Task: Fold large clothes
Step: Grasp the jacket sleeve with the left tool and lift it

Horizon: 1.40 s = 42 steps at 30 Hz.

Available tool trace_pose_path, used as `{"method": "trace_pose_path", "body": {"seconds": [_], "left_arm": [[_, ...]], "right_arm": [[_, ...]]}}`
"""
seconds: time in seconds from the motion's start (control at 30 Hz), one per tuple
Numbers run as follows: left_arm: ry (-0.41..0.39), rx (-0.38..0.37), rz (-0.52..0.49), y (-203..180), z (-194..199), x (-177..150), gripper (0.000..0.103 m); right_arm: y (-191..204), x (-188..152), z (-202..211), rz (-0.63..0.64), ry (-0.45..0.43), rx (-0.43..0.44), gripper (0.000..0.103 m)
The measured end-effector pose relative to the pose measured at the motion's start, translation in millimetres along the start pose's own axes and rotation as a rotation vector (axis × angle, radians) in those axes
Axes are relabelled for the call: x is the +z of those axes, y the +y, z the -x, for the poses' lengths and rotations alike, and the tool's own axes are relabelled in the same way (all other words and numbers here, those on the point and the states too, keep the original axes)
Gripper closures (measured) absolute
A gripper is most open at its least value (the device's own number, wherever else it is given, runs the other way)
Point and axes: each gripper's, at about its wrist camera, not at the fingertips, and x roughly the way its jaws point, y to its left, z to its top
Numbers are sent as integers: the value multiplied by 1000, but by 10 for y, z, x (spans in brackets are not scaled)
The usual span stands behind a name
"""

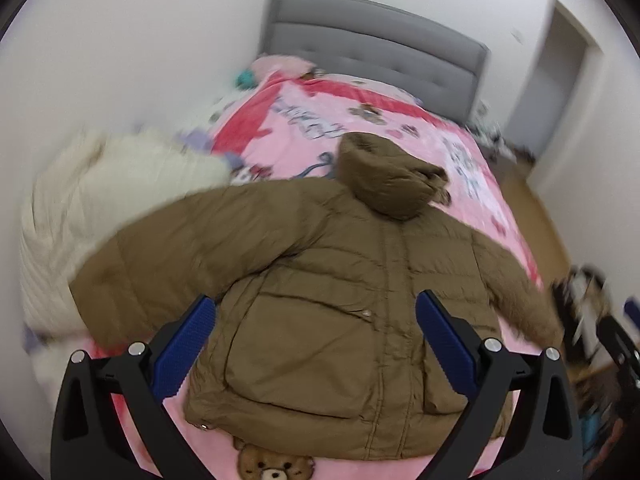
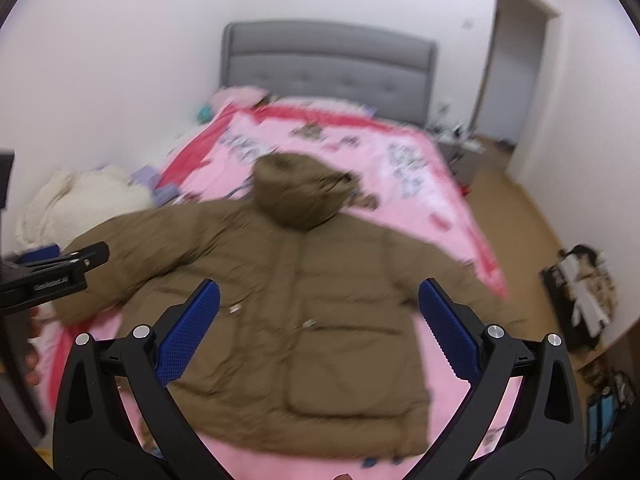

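Our left gripper (image 1: pixel 316 312) has its blue pads spread wide apart, nothing between them, hovering over the lower front of the brown puffer jacket (image 1: pixel 328 292). Our right gripper (image 2: pixel 319 302) is the same: pads wide apart, empty, above the jacket's (image 2: pixel 296 292) pocket area. In the right wrist view the left gripper (image 2: pixel 52 272) pokes in from the left edge over the jacket's sleeve. The jacket lies front-up and spread flat, sleeves out to both sides, hood (image 1: pixel 384 176) toward the headboard (image 1: pixel 372 48), on the pink bear-print blanket (image 1: pixel 400 120). A cream knit garment (image 1: pixel 92 208) sits bunched just beside the left sleeve. Both views are motion-blurred. Dark bags (image 2: pixel 580 288) sit on the wooden floor (image 2: pixel 532 216) right of the bed.
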Motion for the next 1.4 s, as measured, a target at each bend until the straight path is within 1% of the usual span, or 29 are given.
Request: {"method": "trace_pose_path", "body": {"seconds": [0.07,0.17,0.27,0.3,0.33,0.43,0.47,0.53,0.63,0.67,0.73,0.77,0.8,0.83,0.9,0.93,0.97,1.0,1.03,1.1,1.17,1.2,1.27,1.3,1.37,1.4], "left_arm": [[6,-22,138,501,-148,-139,4],[22,40,318,1257,-403,-418,4],[11,98,453,1941,-604,-717,4],[9,105,497,2150,-668,-810,4],[6,104,533,2306,-717,-875,4],[-17,79,706,2869,-925,-1135,4],[-13,66,767,3037,-1024,-1231,4],[-7,35,863,3280,-1233,-1380,5],[-20,-19,938,3465,-1485,-1521,5],[-26,-42,975,3517,-1583,-1569,6],[-60,-85,1024,3576,-1696,-1614,14],[-78,-97,1043,3591,-1741,-1617,19],[-89,-99,1050,3597,-1761,-1611,25],[-106,-109,1058,3614,-1781,-1600,27],[-133,-117,1071,3582,-1798,-1561,38],[-143,-115,1063,3561,-1799,-1533,42],[-153,-107,1041,3498,-1791,-1481,53],[-164,-85,1010,3456,-1767,-1431,59],[-173,-63,987,3416,-1741,-1402,63],[-193,1,929,3290,-1644,-1308,85],[-217,56,884,3204,-1505,-1211,94],[-230,76,864,3190,-1431,-1153,96],[-265,97,820,3035,-1221,-1018,97],[-280,103,805,2926,-1167,-1013,97],[-329,96,752,2713,-953,-820,98],[-358,89,709,2589,-828,-656,98]], "right_arm": [[134,-17,-60,7,36,43,8],[358,-66,-129,52,55,75,8],[562,-126,-228,108,82,92,8],[640,-143,-287,124,104,100,8],[715,-164,-346,138,132,108,8],[910,-244,-488,178,187,116,8],[977,-271,-538,195,206,114,8],[1084,-335,-602,232,237,110,8],[1195,-420,-658,264,268,108,8],[1232,-454,-665,270,286,113,8],[1273,-492,-670,282,304,115,8],[1294,-515,-669,292,308,111,8],[1311,-538,-665,300,310,105,8],[1325,-549,-662,305,312,99,8],[1331,-568,-657,306,322,96,8],[1332,-574,-650,301,326,97,8],[1330,-572,-640,295,326,100,8],[1323,-571,-627,291,323,102,8],[1317,-569,-616,290,317,97,8],[1300,-569,-613,285,316,97,8],[1268,-576,-598,269,311,91,8],[1244,-577,-588,257,310,90,8],[1188,-575,-566,237,307,91,8],[1147,-575,-543,223,304,91,8],[1067,-570,-512,208,293,83,8],[1006,-574,-498,198,287,72,8]]}}
